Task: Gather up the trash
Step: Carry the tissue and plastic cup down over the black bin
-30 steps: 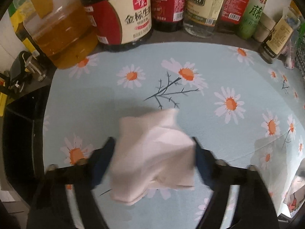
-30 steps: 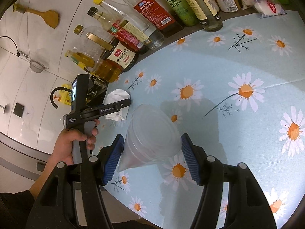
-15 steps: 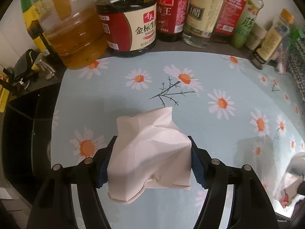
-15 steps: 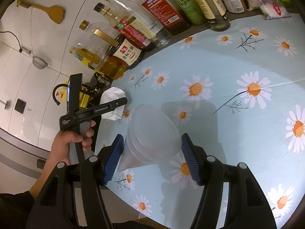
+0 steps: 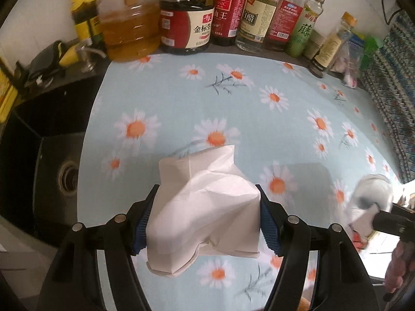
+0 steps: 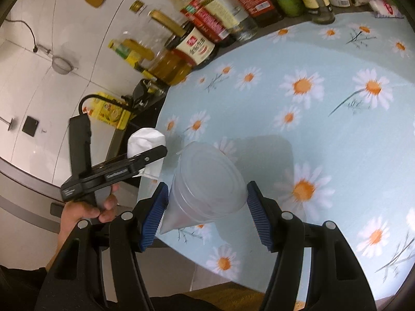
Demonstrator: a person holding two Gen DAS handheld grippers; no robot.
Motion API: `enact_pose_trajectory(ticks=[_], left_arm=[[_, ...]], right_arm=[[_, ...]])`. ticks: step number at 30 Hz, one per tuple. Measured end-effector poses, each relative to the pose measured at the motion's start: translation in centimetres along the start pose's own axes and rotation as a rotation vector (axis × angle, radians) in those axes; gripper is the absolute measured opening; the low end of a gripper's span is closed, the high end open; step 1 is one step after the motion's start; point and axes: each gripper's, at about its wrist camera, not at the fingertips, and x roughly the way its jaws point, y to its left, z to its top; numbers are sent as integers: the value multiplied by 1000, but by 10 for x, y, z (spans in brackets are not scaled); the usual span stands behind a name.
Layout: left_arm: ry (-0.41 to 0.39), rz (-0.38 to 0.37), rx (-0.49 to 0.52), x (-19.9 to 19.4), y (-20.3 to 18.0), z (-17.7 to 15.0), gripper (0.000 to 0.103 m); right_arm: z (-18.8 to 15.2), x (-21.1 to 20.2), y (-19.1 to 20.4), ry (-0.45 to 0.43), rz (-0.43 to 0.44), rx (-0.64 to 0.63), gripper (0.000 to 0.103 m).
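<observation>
A crumpled white tissue (image 5: 205, 207) hangs above the daisy-print tablecloth (image 5: 259, 119), with my left gripper (image 5: 206, 223) shut on it, both blue pads pressing its sides. In the right wrist view my right gripper (image 6: 206, 212) is shut on a clear plastic cup (image 6: 207, 184), held off the table with its bottom toward the camera. That view also shows the left gripper (image 6: 145, 159) with the tissue (image 6: 145, 140) at the left, above the table's edge. The cup (image 5: 371, 197) appears blurred at the right edge of the left wrist view.
A row of sauce and oil bottles (image 5: 228, 18) lines the back of the counter. A dark sink (image 5: 52, 160) lies left of the tablecloth. A hand (image 6: 85, 207) grips the left tool. A patterned cloth (image 5: 389, 77) sits at the right.
Both grippers have drawn back from the bottles toward the table's near edge, each keeping its load. The bottles look smaller and the sink has come into view at the left.
</observation>
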Motion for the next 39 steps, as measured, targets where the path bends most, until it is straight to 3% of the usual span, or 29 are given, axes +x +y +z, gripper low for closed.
enact_pose_trajectory(ticks=[23, 31, 39], left_arm=[[8, -115, -21, -65, 43, -146, 67], [92, -140, -15, -53, 50, -201, 67], [197, -133, -28, -10, 58, -240, 67]], right_arm=[[-122, 39, 66, 99, -47, -24, 63], [-164, 60, 66, 170, -84, -16, 63], [-198, 101, 33, 275, -119, 41, 63]])
